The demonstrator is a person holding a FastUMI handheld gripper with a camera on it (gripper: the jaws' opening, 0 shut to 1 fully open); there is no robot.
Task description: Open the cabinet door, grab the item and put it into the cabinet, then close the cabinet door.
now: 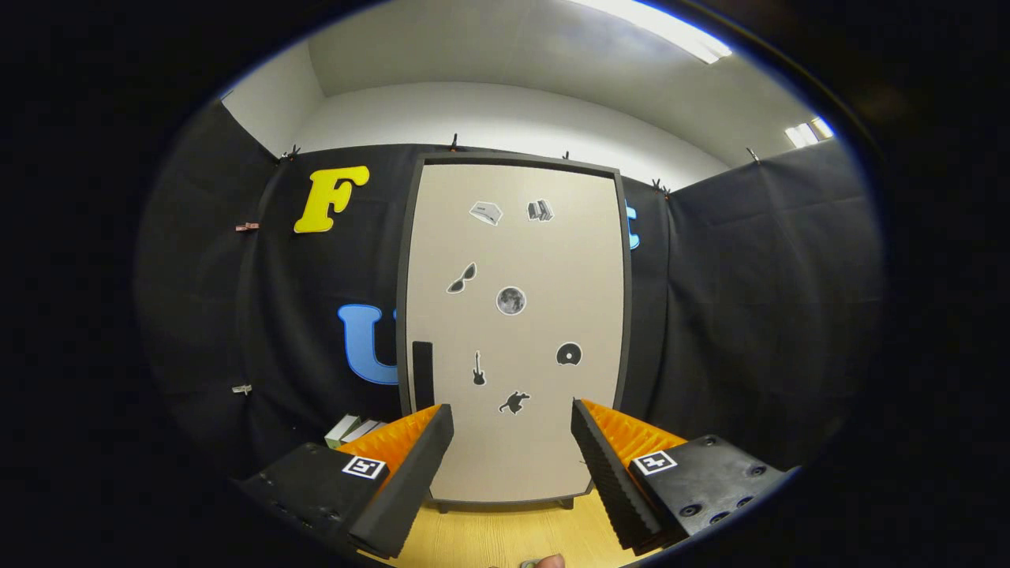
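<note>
Fingers spread and empty, the gripper (pixel 511 465) faces the closed cabinet door (pixel 513 331) at frame centre, apparently lining up on its dark handle (pixel 423 375) at lower left.

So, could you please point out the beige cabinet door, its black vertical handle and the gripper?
Beige cabinet door (pixel 544 442): gripper view, bare lower panel.
Black vertical handle (pixel 423 375): gripper view, middle of the bar.
Gripper (pixel 511 422): gripper view, midway between its open fingertips.
</note>
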